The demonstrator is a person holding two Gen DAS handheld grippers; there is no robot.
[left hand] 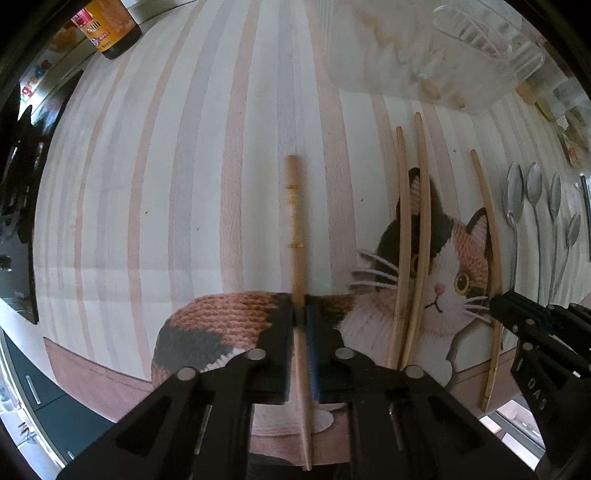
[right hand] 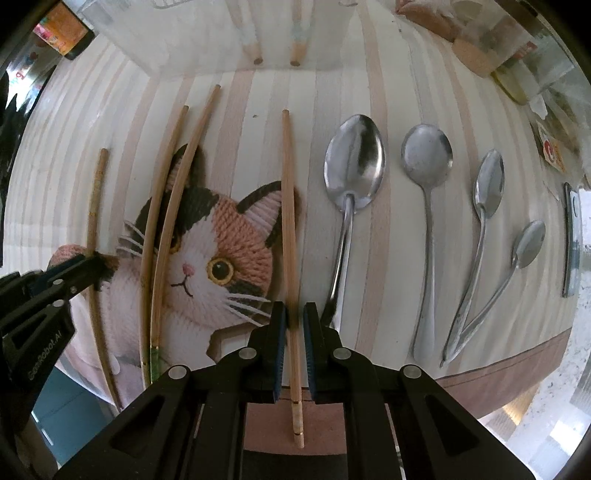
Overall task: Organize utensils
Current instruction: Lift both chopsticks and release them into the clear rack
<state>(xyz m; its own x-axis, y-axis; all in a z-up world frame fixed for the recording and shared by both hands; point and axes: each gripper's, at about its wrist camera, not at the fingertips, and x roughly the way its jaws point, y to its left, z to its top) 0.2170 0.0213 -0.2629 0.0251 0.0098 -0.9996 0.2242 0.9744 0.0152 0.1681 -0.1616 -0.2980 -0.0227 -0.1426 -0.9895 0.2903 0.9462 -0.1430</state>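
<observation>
Several wooden chopsticks lie lengthwise on a striped mat with a cat picture [right hand: 218, 236]. In the left wrist view my left gripper [left hand: 301, 314] points down and is shut on the leftmost chopstick [left hand: 295, 221]. Two more chopsticks [left hand: 413, 240] lie together over the cat's face. Further right, my right gripper [right hand: 294, 314] is shut on another chopstick [right hand: 288, 203]. Each gripper also shows in the other's view: the right gripper [left hand: 496, 306] at the right edge, the left gripper [right hand: 101, 266] at the left. Several metal spoons [right hand: 354, 158] lie in a row right of the chopsticks.
A clear plastic organiser [right hand: 258, 37] with chopstick ends inside stands at the far edge of the mat. A dark bottle [left hand: 110, 29] stands at the far left. Jars and packets [right hand: 517, 55] crowd the far right. A dark flat metal item [right hand: 570, 243] lies beyond the spoons. The table's near edge [right hand: 517, 369] is close.
</observation>
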